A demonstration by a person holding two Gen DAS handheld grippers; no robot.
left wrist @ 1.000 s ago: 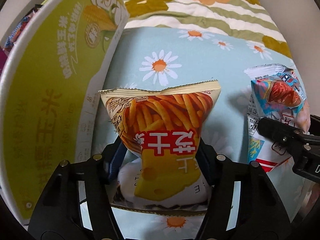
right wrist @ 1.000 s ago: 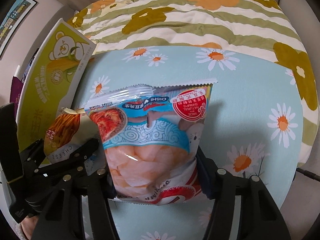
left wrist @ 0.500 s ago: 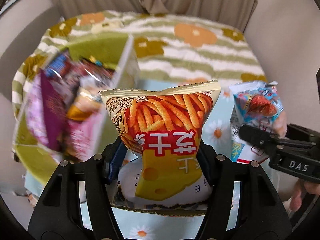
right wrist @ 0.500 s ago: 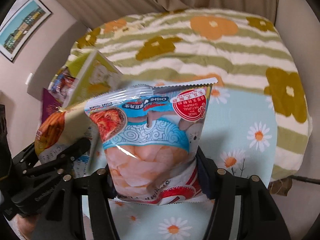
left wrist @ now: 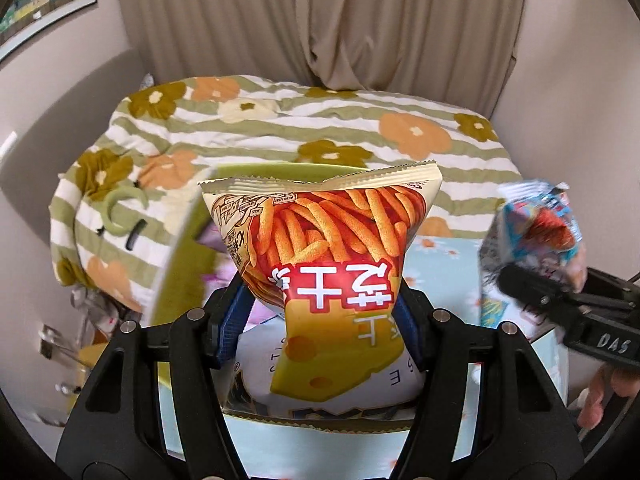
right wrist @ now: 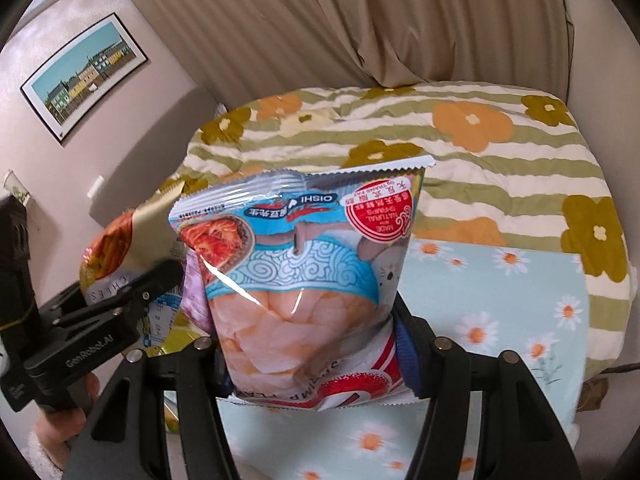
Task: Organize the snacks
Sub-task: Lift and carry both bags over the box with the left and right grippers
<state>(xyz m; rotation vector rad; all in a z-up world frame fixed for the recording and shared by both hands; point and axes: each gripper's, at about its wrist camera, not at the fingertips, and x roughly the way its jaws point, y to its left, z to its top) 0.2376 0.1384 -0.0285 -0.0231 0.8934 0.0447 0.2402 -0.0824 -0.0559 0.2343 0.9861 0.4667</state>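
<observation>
Beige curtains [left wrist: 320, 20] back the scene, w/ a framed picture [right wrist: 80, 76] on the wall at left. Below them I see a bed w/ a striped floral quilt [left wrist: 280, 120] and a pale blue daisy sheet [right wrist: 500, 300] nearer the cameras. A green box [left wrist: 180, 260] sits at left in the left wrist view, blurred; contents not legible, some purple wrapper visible behind the bag.

Left gripper [left wrist: 320, 316]: clamped on the cheese stick bag [left wrist: 324, 264], pads pressing both sides at mid-height. Bag is upside down, held up off the bed, in front of the box opening. Same bag shows at left edge of the right wrist view.

Right gripper [right wrist: 308, 344]: clamped on the shrimp chip bag [right wrist: 296, 280], also upside down, lower half pinched between the pads, held above the daisy sheet. In the left wrist view this bag [left wrist: 536, 232] appears at right, blurred, beside the cheese stick bag, not touching it.

Person's fingers [left wrist: 600, 396] show under the right gripper body; a hand [right wrist: 64, 420] under the left gripper body.
</observation>
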